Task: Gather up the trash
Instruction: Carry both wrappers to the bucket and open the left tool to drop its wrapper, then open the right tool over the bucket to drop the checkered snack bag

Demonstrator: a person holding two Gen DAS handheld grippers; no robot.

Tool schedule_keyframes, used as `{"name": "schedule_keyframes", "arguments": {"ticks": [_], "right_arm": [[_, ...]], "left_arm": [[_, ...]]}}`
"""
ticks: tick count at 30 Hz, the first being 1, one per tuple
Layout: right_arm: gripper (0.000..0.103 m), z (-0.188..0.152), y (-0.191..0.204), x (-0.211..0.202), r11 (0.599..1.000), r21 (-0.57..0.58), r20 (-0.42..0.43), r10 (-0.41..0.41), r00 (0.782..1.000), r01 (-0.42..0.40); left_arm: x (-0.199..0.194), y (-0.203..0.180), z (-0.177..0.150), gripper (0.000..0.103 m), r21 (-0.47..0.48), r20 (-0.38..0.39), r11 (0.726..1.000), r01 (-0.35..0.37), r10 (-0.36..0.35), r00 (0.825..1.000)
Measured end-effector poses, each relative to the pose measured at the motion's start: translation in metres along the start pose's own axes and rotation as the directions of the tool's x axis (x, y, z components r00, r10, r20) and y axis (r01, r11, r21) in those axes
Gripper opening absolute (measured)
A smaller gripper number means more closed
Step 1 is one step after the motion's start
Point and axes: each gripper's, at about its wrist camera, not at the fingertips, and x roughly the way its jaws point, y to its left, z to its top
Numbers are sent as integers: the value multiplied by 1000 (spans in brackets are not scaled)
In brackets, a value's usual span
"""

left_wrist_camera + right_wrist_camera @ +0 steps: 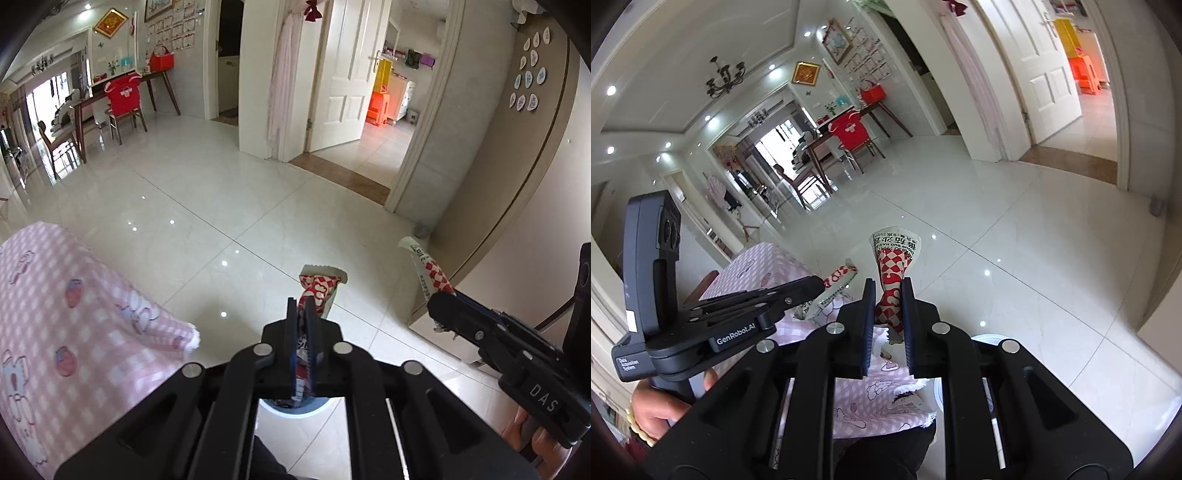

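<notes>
Two wrappers, one per tong: my left gripper (303, 306) pinches the red-white wrapper (320, 286), my right gripper (888, 291) pinches the checkered wrapper (894, 266), both over a white bin (295, 410) beside the pink-clothed table (74, 314)

Two wrappers, one (320, 291) left of the other (430, 271), are held above the floor (221, 206), right of the cloth-covered table (66, 314).

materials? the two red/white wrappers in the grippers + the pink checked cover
Left gripper's wrapper: looks like thin glossy plastic film, with a crimped, serrated end seal. Right gripper's wrapper: likely the same printed film; it crumples and flares above the pinch. Pink checked cover: soft matte woven cloth, frayed at the edge.
</notes>
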Motion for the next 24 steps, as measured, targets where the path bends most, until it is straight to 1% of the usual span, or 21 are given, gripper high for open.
{"name": "schedule_keyframes", "arguments": {"ticks": [1, 2, 4, 5, 6, 8, 11, 16, 20, 24], "right_arm": [[14, -1, -5, -1, 1000, 10, 0, -1, 1000, 1], [14, -2, -11, -1, 1000, 23, 1, -5, 1000, 5], [14, -4, -17, -2, 999, 35, -5, -5, 1000, 5], [14, -5, -17, -1, 999, 38, -10, -5, 1000, 5], [14, -5, -19, 0, 999, 39, -15, -6, 1000, 6], [14, -4, -24, 3, 999, 38, -28, -5, 1000, 6], [14, -7, -19, 8, 999, 39, -41, 0, 999, 2], [14, -10, -20, 16, 999, 34, -58, 5, 998, -3], [14, -9, -18, 20, 1000, 26, -64, 7, 998, -5], [14, -5, -18, 22, 1000, 21, -65, 10, 998, -9]], "left_arm": [[7, -2, 0, 13, -10, -15, 1000, 13, -13, 1000], [10, -4, 0, 40, -17, -22, 1000, 13, -13, 1000], [16, -5, -2, 75, -37, -18, 999, -12, 11, 1000], [17, -5, -4, 75, -44, -11, 999, -15, 15, 1000], [19, -4, -6, 75, -52, -21, 999, -13, 12, 1000], [24, -3, -10, 75, -62, -38, 998, -33, 31, 999], [23, 2, -14, 75, -80, -46, 996, -49, 46, 998], [15, 7, -19, 75, -91, -43, 993, -78, 75, 996], [10, 9, -20, 78, -92, -36, 991, -97, 94, 995], [5, 15, -20, 78, -103, -32, 989, -102, 99, 995]]}}
